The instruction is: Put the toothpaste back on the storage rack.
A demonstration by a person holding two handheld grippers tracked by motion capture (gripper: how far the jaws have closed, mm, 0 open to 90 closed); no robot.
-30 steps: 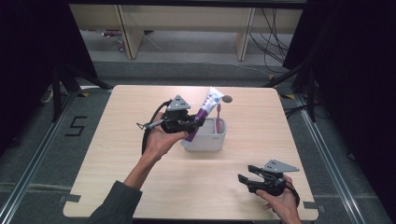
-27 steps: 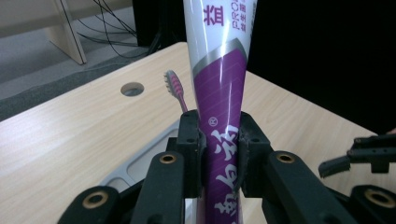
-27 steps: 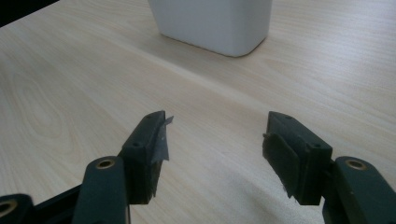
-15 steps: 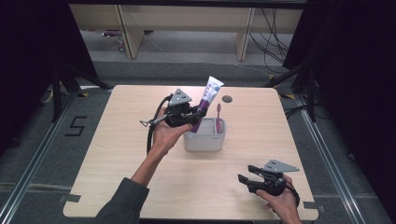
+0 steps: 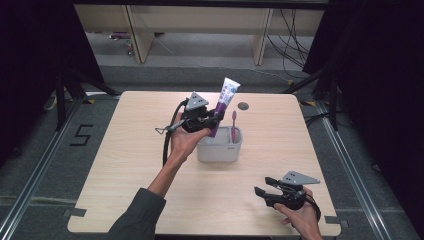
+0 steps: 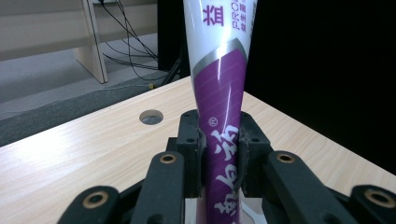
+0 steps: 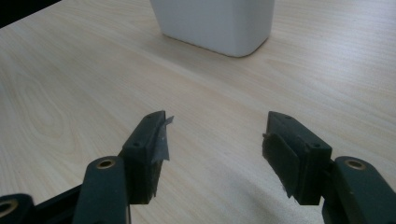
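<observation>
High view: your left gripper (image 5: pixel 212 120) clamps the toothpaste tube (image 5: pixel 223 106) over the white holder (image 5: pixel 220 149); right gripper (image 5: pixel 264 189) jaws gape, empty.

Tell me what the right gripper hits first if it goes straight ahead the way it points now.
Probably the white cup. The right gripper is open, nothing between its jaws, and bare table lies ahead. The cup stands roughly in line, though depth is hard to judge.

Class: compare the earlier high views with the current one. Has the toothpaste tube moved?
Yes. The toothpaste tube, clamped in the left gripper, has swung from leaning over the white holder to nearly upright, its bottom inside the holder.
</observation>
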